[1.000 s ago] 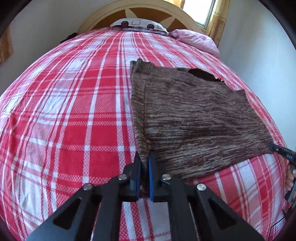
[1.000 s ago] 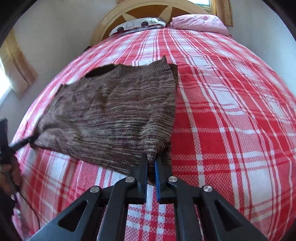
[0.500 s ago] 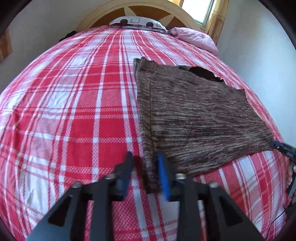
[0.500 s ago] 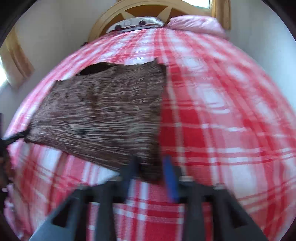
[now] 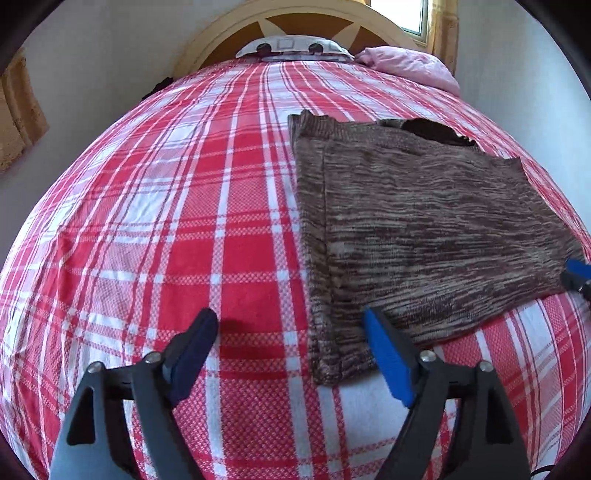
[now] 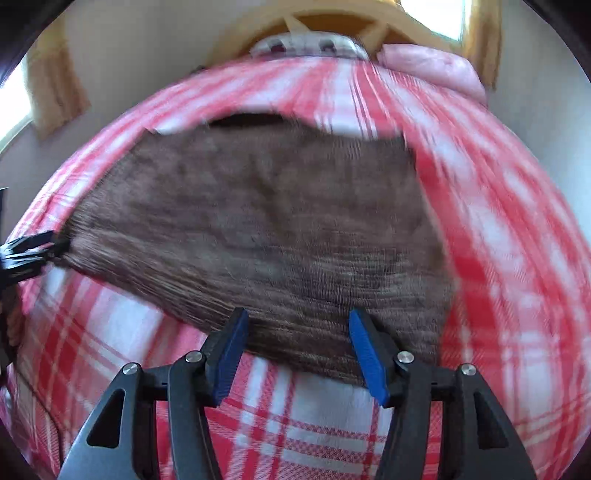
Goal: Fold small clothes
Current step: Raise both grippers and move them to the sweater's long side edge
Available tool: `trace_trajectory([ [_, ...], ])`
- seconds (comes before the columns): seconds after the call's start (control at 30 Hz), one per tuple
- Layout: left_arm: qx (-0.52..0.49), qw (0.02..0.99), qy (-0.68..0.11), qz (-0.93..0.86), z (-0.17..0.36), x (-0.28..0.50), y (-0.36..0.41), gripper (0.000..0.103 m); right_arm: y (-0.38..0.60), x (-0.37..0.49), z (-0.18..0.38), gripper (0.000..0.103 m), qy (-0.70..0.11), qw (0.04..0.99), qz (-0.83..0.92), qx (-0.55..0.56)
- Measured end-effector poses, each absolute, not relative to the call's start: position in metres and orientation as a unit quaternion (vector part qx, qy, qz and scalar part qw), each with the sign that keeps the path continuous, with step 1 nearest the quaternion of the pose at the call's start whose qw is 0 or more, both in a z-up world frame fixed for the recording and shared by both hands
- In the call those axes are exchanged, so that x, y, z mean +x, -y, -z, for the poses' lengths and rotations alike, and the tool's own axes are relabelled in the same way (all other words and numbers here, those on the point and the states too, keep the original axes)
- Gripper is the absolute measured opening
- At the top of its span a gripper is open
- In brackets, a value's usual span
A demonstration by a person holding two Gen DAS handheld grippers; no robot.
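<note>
A brown knitted garment (image 5: 417,229) lies flat on the red and white plaid bed (image 5: 166,240), its left edge folded over in a narrow strip. My left gripper (image 5: 291,358) is open and empty, just above the garment's near left corner. The other gripper's blue tip (image 5: 576,273) shows at the garment's right corner. In the right wrist view, which is blurred, the garment (image 6: 266,236) fills the middle. My right gripper (image 6: 295,350) is open and empty over its near edge. The left gripper's tip (image 6: 29,251) shows at the garment's left corner.
A wooden headboard (image 5: 306,18) with a patterned pillow (image 5: 295,46) and a pink pillow (image 5: 406,66) stands at the far end. White walls flank the bed, with a window (image 5: 413,14) at the back right. The bed's left half (image 5: 129,221) holds only the sheet.
Both grippers were shut on the garment's near corners; they have opened, let the corners drop onto the bed and drawn back a little. The right gripper is swinging left.
</note>
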State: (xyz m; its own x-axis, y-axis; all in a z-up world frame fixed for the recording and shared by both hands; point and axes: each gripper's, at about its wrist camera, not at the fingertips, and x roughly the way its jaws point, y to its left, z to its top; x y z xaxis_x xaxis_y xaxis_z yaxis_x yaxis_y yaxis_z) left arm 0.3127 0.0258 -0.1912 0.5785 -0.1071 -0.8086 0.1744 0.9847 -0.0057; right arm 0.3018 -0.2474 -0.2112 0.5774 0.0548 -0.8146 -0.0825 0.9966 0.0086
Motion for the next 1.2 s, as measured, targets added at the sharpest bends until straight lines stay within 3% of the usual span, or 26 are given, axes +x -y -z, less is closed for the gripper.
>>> trace_trajectory([
  [0.13,0.031,0.887,-0.455,0.078,0.193,0.311,-0.028,0.098,0.247,0.286,0.211,0.058,-0.452,0.891,-0.032,-0.027],
  [0.5,0.036,0.883,-0.46,0.086,0.192,0.3,-0.034,0.103,0.232,0.275,0.2,0.058,-0.459,0.887,-0.006,-0.047],
  [0.8,0.048,0.875,-0.474,0.082,0.193,0.291,-0.044,0.103,0.169,0.266,0.193,0.058,-0.429,0.898,-0.058,-0.077],
  [1.2,0.043,0.881,-0.471,0.031,0.19,0.298,-0.094,0.103,0.047,0.268,0.194,0.058,-0.364,0.898,-0.145,-0.2],
])
